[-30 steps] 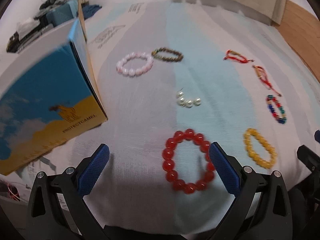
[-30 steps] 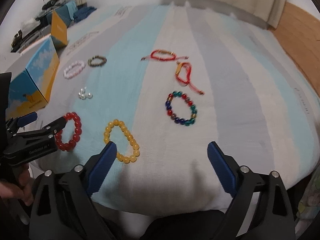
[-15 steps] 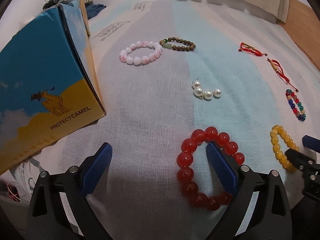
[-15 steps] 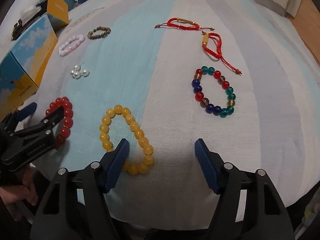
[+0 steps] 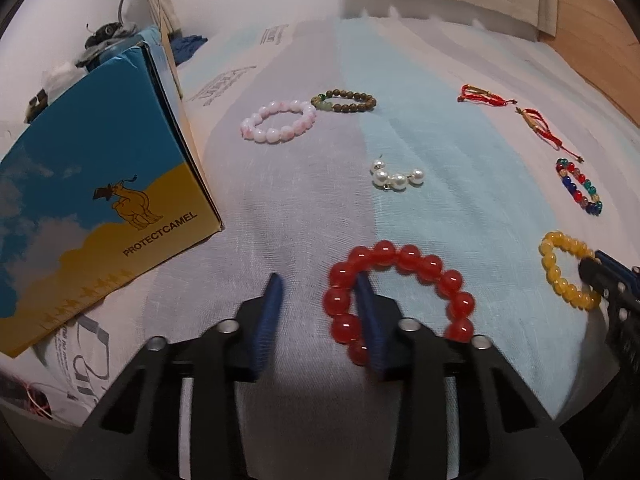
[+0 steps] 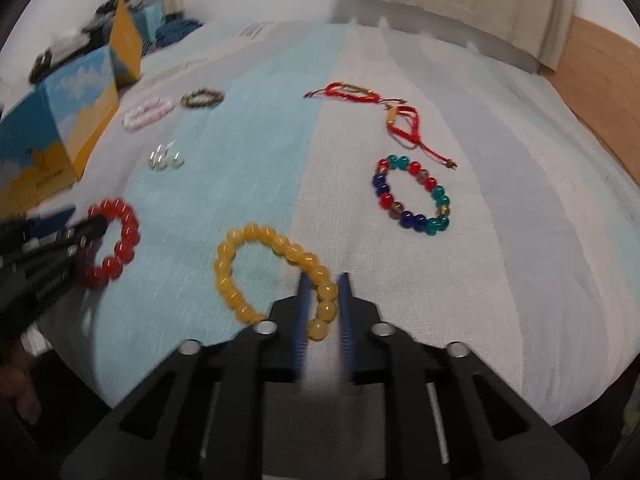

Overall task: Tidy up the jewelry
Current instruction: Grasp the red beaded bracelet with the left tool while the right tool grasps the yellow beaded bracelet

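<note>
Lying flat on the striped cloth (image 5: 432,148) of a bed, the jewelry is spreading out in front of both tongs. The left tongs (image 5: 318,286) have just been closing: their right finger is sitting inside the ring of the red bead bracelet (image 5: 400,296), the left finger outside it at about nine o'clock, with the bracelet's left beads between them. A gap is showing between the left finger and the beads, so the pads are not pressing yet. The right tongs (image 6: 324,280) have also just been closing and are pinching the right side of the yellow bead bracelet (image 6: 272,276), one blue finger inside the loop and one outside.

Only the left wrist view is showing the blue and yellow box (image 5: 100,208) sharply, with its camel drawing and lettering; it is also resolving the pearl earrings (image 5: 396,178), the pink bead bracelet (image 5: 280,122) and the brown bead bracelet (image 5: 344,102) touching it at two o'clock. The right wrist view is blurring those, yet it is giving the multicoloured bead bracelet (image 6: 414,198) and the two red cord bracelets (image 6: 376,108) in full, plus part of a hand at its lower left edge.

In the right wrist view the yellow bracelet is lying as an oval, its long axis running from ten o'clock to four o'clock. The red bracelet is nearly round in the left wrist view.
</note>
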`<state>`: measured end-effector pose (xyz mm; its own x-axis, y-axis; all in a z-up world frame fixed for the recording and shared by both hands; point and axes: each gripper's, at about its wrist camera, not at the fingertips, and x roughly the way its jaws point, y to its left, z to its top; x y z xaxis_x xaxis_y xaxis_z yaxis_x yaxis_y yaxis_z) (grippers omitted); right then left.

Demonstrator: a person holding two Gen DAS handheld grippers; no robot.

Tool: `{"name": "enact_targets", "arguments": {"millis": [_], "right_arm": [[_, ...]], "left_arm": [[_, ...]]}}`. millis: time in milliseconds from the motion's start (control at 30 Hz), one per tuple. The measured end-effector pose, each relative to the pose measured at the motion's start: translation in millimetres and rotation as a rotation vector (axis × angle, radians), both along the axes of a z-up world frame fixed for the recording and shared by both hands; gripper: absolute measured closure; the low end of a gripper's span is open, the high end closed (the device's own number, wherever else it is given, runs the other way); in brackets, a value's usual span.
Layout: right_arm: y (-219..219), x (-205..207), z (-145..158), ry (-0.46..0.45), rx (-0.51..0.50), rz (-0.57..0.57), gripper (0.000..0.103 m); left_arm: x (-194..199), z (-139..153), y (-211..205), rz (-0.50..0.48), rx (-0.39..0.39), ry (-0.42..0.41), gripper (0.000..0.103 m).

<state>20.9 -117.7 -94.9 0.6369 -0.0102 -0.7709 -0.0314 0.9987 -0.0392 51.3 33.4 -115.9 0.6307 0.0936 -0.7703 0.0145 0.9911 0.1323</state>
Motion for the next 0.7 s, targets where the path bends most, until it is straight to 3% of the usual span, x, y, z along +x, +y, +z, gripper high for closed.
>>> {"name": "enact_targets", "arguments": {"millis": [167, 700], "right_arm": [[-2.9, -0.9, -0.1, -0.017, 0.018, -0.012, 0.094], [-10.5, 6.0, 25.3, 0.043, 0.086, 0.003, 0.094]], "left_arm": [[-0.2, 4.5, 4.7, 0.013, -0.035, -0.003, 0.085], [3.0, 24.0, 11.1, 0.04, -0.104, 0.024, 0.09]]}}
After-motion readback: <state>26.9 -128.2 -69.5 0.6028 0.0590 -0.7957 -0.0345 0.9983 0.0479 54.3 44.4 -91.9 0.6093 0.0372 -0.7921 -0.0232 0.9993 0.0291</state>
